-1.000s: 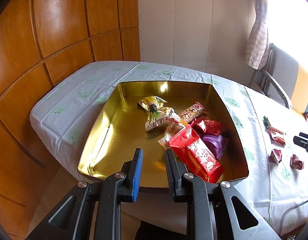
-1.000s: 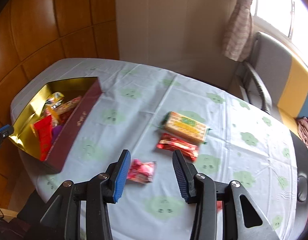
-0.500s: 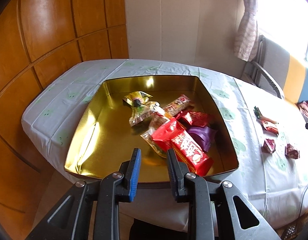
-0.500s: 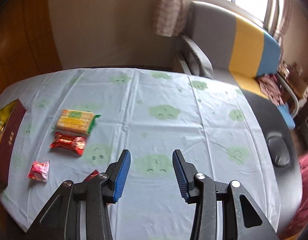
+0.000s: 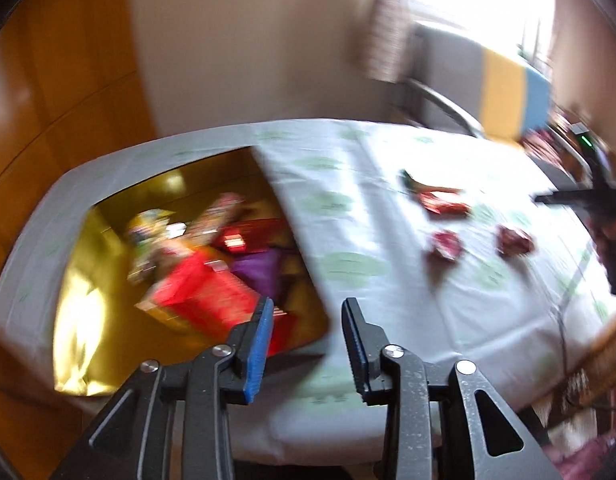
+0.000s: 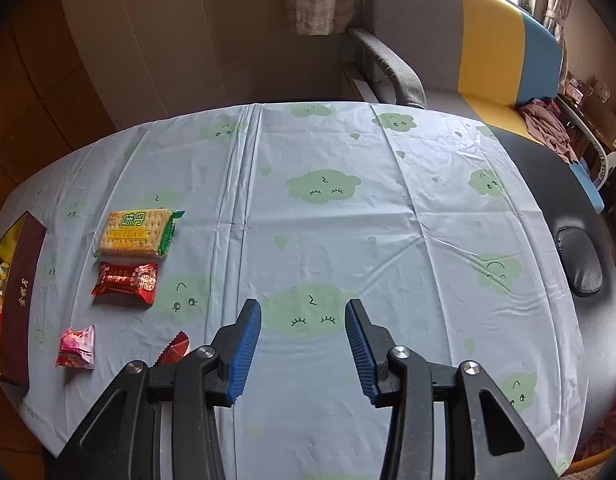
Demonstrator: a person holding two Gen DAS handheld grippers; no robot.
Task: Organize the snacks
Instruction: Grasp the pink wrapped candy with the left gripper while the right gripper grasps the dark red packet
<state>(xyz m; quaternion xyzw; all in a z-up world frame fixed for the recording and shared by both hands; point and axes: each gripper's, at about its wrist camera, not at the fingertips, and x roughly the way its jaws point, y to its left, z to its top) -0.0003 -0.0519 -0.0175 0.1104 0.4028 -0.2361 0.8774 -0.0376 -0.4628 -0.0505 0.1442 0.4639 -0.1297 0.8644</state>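
Observation:
The left wrist view is motion-blurred. A gold box (image 5: 87, 320) at the left holds several snacks, among them a big red pack (image 5: 211, 300) and a purple packet (image 5: 259, 272). My left gripper (image 5: 308, 308) hangs over the box's right corner, its jaws opening with nothing between them. On the cloth lie a cracker pack (image 6: 137, 232), a red packet (image 6: 125, 280), a small pink packet (image 6: 76, 347) and a red wrapper (image 6: 175, 348) half hidden by a finger. My right gripper (image 6: 303, 308) is open over bare cloth, to the right of these snacks.
A pale blue tablecloth (image 6: 388, 220) with green clouds covers the round table. The box's maroon outer wall (image 6: 21, 292) shows at the left edge. A grey, yellow and blue sofa (image 6: 488, 40) stands behind the table, and a dark office chair (image 6: 580, 268) at the right.
The left gripper swung right, from over the box toward the cloth, and its jaws widened. The right gripper swung right, away from the box and snacks, and then settled over bare cloth.

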